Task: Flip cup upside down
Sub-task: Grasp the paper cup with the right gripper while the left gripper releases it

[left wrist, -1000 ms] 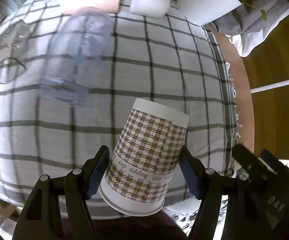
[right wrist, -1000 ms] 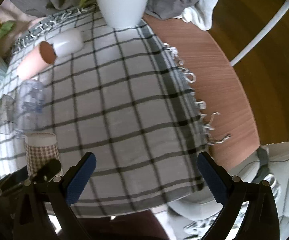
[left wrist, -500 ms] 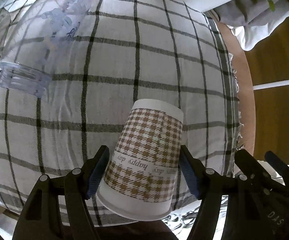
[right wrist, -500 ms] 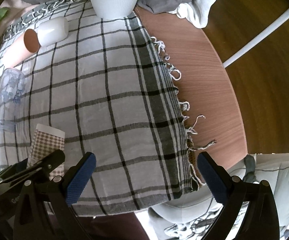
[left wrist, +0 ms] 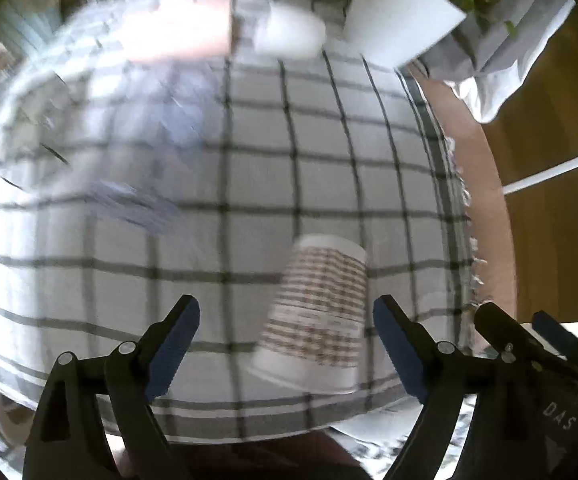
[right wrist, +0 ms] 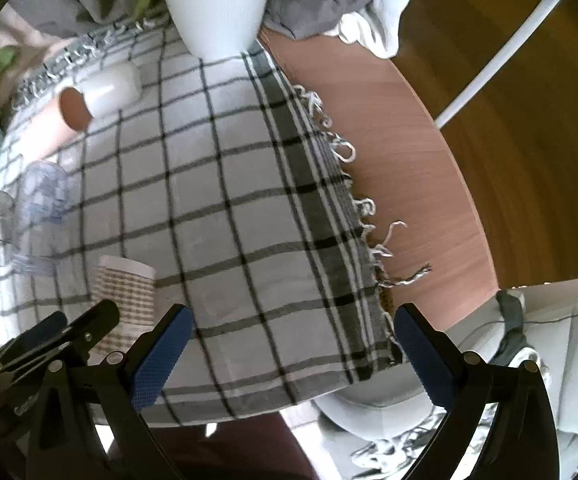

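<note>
One houndstooth paper cup [left wrist: 317, 312] sits wide end down on the checked cloth [left wrist: 249, 168], near the cloth's front edge. It sits between the left gripper [left wrist: 285, 344] fingers, which are spread wide and not touching it, though this view is pretty blurred. The right gripper [right wrist: 289, 352] has its fingers spread too, holding nothing, just right of the cup. Count on the cloth beyond the cup: one clear plastic cup [right wrist: 41, 208] lying down, one pink cup [right wrist: 59, 124], one small white cup [right wrist: 113, 84] and one white plant pot [right wrist: 217, 4]. Bare wooden counter [right wrist: 401, 168] shows right of the cloth.
</note>
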A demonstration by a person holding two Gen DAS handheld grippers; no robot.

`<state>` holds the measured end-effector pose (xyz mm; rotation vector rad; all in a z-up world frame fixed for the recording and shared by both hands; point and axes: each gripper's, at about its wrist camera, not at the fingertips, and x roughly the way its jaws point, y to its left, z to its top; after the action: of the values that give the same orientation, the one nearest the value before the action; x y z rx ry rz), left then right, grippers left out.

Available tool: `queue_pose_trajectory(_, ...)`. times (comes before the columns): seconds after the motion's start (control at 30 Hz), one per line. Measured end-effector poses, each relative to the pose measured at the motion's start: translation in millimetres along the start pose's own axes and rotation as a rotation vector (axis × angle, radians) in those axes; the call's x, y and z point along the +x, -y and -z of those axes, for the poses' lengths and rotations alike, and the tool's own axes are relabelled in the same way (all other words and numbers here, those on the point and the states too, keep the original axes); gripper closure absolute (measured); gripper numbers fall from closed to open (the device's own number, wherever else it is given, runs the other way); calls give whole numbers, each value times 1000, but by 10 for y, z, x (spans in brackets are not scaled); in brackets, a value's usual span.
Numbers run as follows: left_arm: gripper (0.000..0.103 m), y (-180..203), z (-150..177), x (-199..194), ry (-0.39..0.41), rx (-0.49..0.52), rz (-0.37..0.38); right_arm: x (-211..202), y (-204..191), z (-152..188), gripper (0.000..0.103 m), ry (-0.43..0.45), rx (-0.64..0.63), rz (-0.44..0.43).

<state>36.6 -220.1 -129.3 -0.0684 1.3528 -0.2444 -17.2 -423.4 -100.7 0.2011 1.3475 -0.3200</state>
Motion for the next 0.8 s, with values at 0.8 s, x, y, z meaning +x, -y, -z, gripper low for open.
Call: queue_pose_trajectory(0.8,9,-926,137,-135,23,-82,-259,519,-902,-181,20,-108,-46,-321)
